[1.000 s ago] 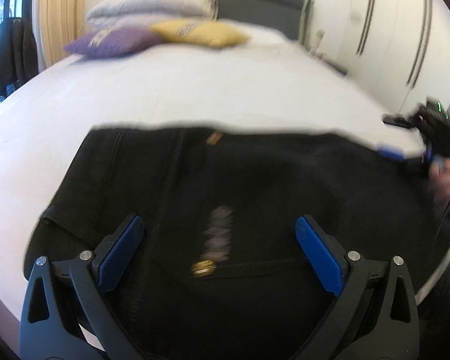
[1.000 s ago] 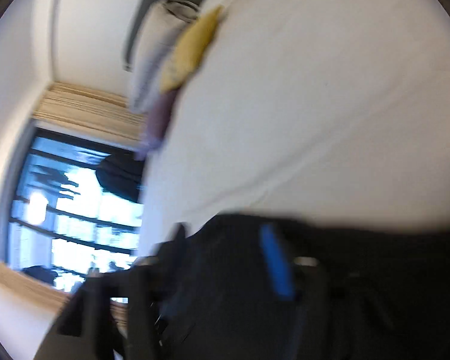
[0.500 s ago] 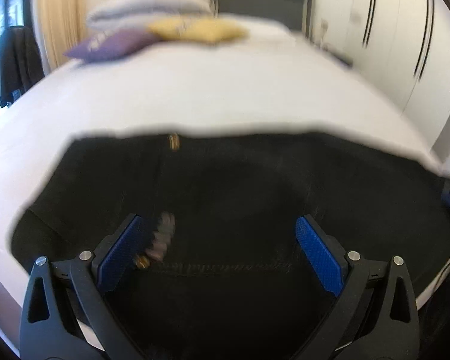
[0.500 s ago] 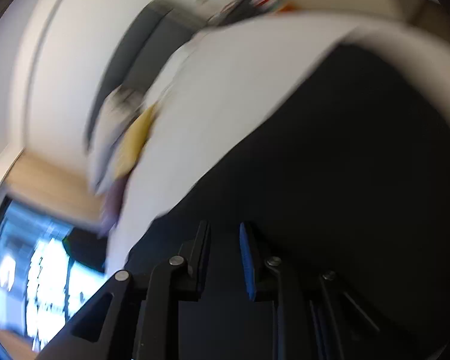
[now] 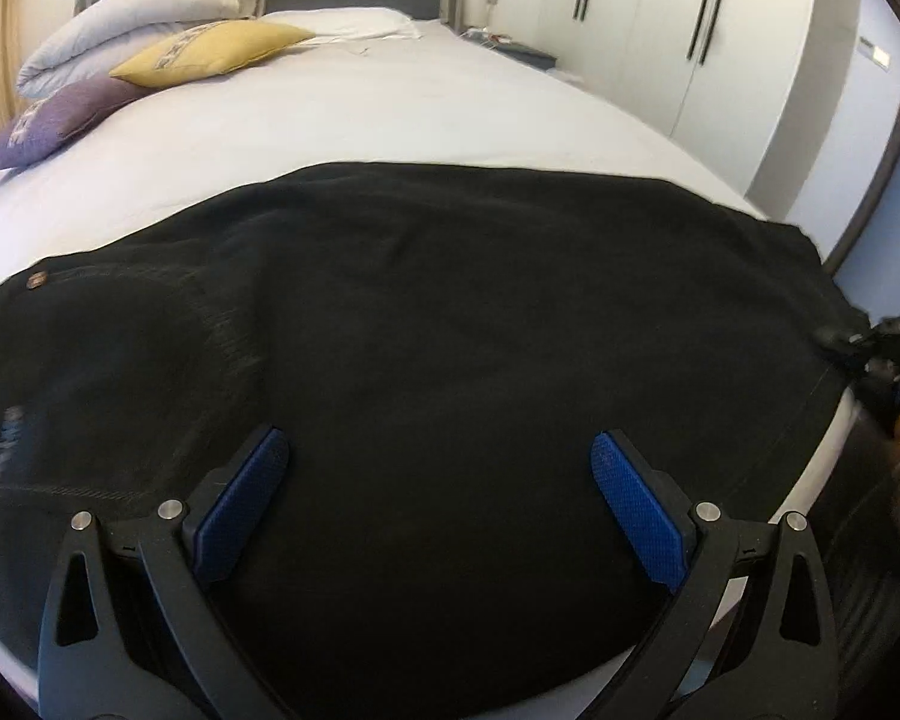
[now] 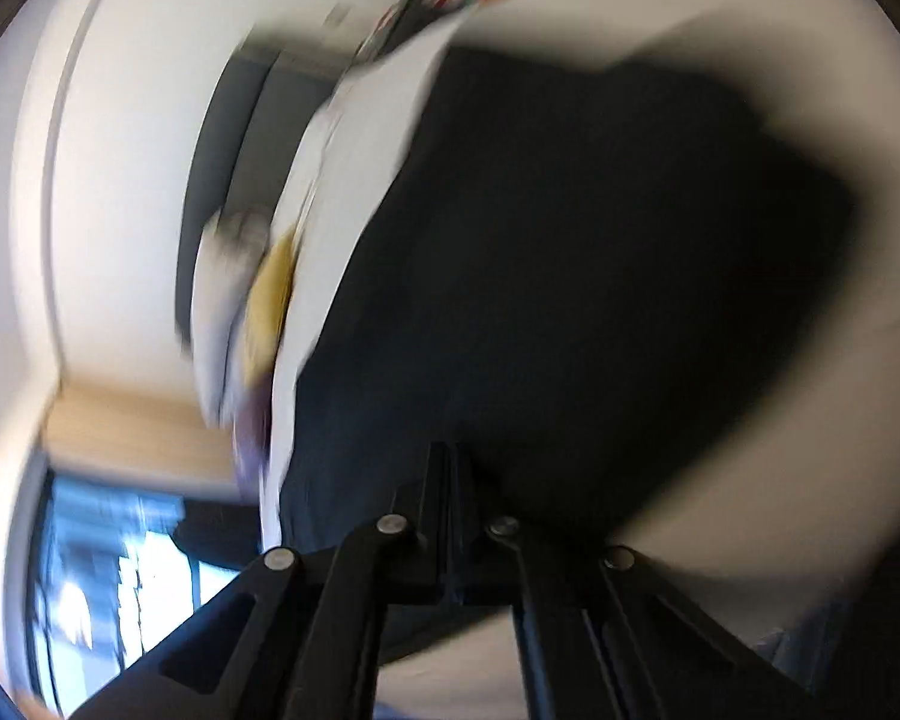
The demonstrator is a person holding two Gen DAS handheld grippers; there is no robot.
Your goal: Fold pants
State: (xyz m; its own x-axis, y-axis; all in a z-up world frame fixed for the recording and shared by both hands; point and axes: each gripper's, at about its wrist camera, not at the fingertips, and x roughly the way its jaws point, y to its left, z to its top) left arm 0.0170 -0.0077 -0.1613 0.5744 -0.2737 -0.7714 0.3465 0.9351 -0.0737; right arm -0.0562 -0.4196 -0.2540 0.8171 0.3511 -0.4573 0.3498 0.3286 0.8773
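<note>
Left gripper (image 5: 438, 498): jaws spread wide, blue pads (image 5: 243, 510) clear of the cloth, hovering over the near half of the pants (image 5: 450, 312), nothing held. Right gripper (image 6: 450, 468): jaws have just been closing and now stand pressed together at the dark cloth's edge; the blurred wrist view does not settle whether fabric is pinched between them. In the left wrist view it shows at the far right, at the leg end of the pants. Pants: black, laid flat across the foot of the bed (image 5: 390, 108), waist with its rivet (image 5: 35, 281) to the left, legs running right to the mattress edge. Beyond: yellow cushion (image 5: 210, 51), purple cushion (image 5: 48, 123), folded duvet (image 5: 150, 6), wardrobe doors (image 5: 690, 30). Step judged: taking hold of the ends ahead of a fold, no fold yet visible. Next move likely calls for the left gripper to descend and close on the cloth, so both ends lift evenly.
</note>
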